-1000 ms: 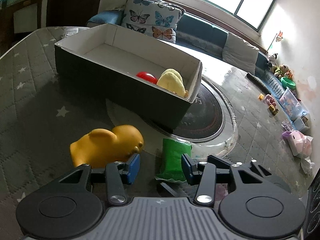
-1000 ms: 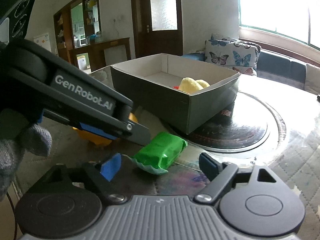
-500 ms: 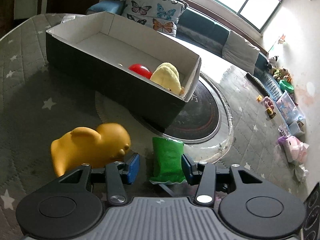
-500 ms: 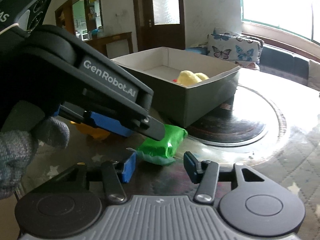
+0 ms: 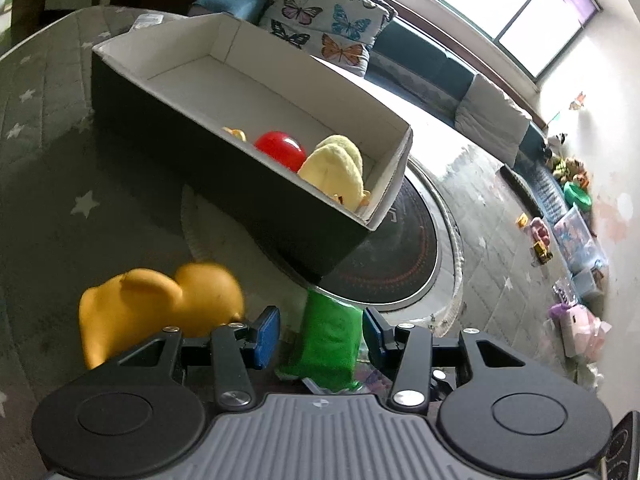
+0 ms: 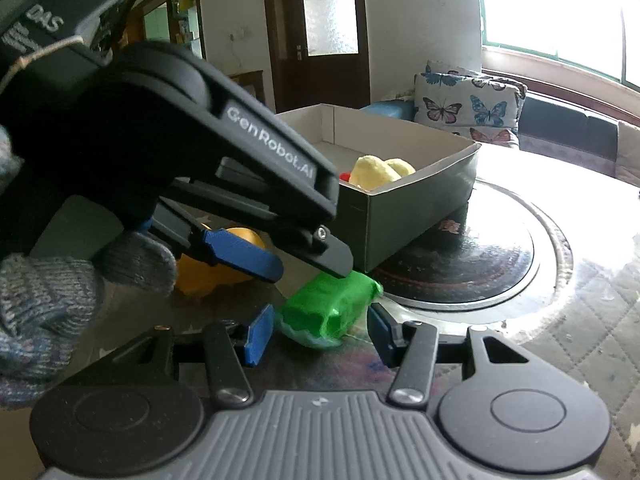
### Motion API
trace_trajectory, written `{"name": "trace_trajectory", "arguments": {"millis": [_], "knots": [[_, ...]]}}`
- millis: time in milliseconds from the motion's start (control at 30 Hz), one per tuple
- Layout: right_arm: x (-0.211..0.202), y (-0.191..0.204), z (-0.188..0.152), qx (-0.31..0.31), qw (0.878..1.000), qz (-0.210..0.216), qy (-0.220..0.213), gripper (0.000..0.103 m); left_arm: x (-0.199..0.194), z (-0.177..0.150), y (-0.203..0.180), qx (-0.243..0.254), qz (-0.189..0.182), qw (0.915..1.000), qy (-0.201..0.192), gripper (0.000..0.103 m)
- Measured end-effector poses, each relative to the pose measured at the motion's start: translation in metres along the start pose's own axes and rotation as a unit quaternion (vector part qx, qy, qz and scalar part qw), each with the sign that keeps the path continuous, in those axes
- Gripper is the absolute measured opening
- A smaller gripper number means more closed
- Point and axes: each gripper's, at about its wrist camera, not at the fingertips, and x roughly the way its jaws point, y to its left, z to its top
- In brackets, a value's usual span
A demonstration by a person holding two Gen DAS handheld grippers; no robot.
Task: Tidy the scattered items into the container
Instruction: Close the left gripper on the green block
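Note:
A green packet (image 6: 328, 308) lies on the table just before the dark open box (image 6: 420, 204). My right gripper (image 6: 320, 334) is shut on it, a blue pad against each side. My left gripper (image 5: 320, 330) stands open over the same green packet (image 5: 328, 336), reaching in from the left in the right wrist view, where a gloved hand (image 6: 60, 292) holds it. A yellow rubber duck (image 5: 160, 304) sits left of the packet. Inside the box (image 5: 240, 188) lie a red ball (image 5: 280, 150) and a pale yellow plush (image 5: 336, 172).
The box stands partly on a round dark glass disc (image 5: 400, 256) set in the table. A quilted grey cover with stars (image 5: 60, 200) spreads to the left. Behind are a sofa with butterfly cushions (image 5: 328, 28) and toys on the floor (image 5: 576, 220).
My right gripper's jaws came in from wide apart and closed on the green packet. The left gripper slid in over the packet and rolled a little, still open.

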Motion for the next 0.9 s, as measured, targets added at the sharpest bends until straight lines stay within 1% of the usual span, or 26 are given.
{"name": "trace_trajectory", "arguments": {"millis": [67,167,300,400,567,633,733,800,900], "knots": [[0.002,0.0,0.002,0.004,1.0,0.001,0.001,0.053,-0.002,0.002,-0.003,0.01,0.003,0.9999,-0.002,0.048],[0.004,-0.002,0.004,0.018,1.0,0.008,0.003,0.053,-0.003,0.005,-0.003,0.009,-0.002,1.0,-0.003,0.048],[0.007,-0.003,0.004,0.017,1.0,0.003,0.011,0.053,-0.002,0.006,-0.002,0.007,-0.002,1.0,-0.001,0.048],[0.006,-0.005,0.0,0.009,1.0,-0.005,0.017,0.053,-0.001,0.006,0.001,0.002,-0.001,1.0,0.001,0.048],[-0.007,-0.014,-0.002,-0.002,0.999,-0.03,0.012,0.053,-0.004,0.007,0.003,-0.001,-0.003,1.0,-0.001,0.048],[-0.011,-0.016,-0.001,-0.003,1.0,-0.028,0.008,0.053,-0.003,0.008,0.002,-0.003,-0.005,1.0,-0.002,0.048],[-0.012,-0.015,0.002,-0.006,1.0,-0.022,0.002,0.053,-0.001,0.008,0.002,-0.016,-0.005,0.9999,-0.001,0.048],[-0.008,-0.013,0.005,-0.009,1.0,-0.014,0.001,0.053,0.002,0.008,0.003,-0.029,-0.004,0.9996,0.001,0.048],[-0.001,-0.006,0.007,-0.012,1.0,-0.013,0.001,0.053,0.006,0.008,0.003,-0.041,0.0,0.9992,0.003,0.048]]}}
